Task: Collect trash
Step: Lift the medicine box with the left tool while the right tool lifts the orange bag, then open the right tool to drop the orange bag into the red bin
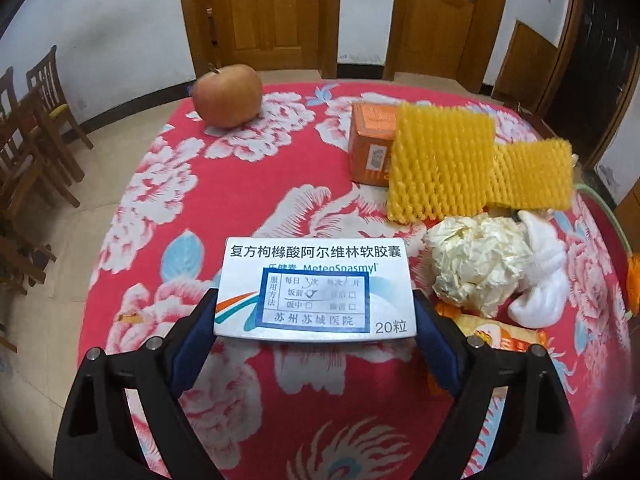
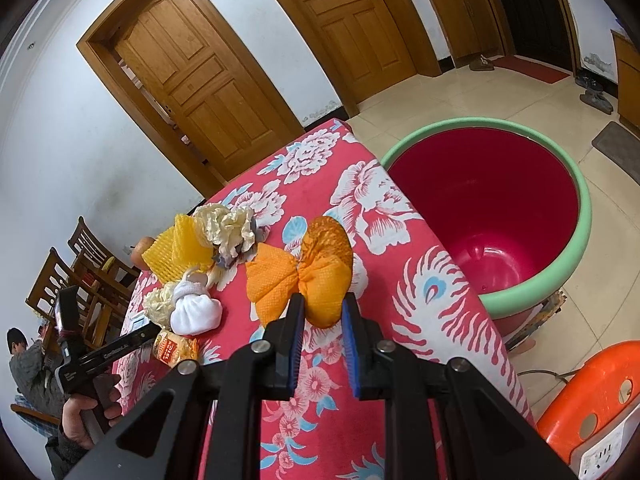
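- Judging by the red bin, w/ green rim, beside the table on the right: inside looks empty, so no trash collected yet – task seems at the very start.
- Left gripper: jaws wide, straddling a white medicine box w/ Chinese print & blue hospital stamp; the pads sit right at the box's short ends, can't tell if they touch, and the box looks to lie on the cloth, not lifted.
- Right gripper: jaws narrow, pinched on an orange mesh wrapper bunched like a bow, near the table edge closest to the bin – prob. first item to go in.
- Left to pick, from the left wrist view: two yellow foam fruit nets, crumpled cream paper ball, white foam net, orange carton, an orange snack packet partly hidden behind the finger.
- Apple at the far side looks whole; likely not trash, my guess.
- Surface: table under a red floral tablecloth, soft, a bit rumpled.
- Room: white walls, wooden doors, tiled floor, wooden chairs at left, orange plastic stool by the bin, a seated person at far left in the right wrist view.
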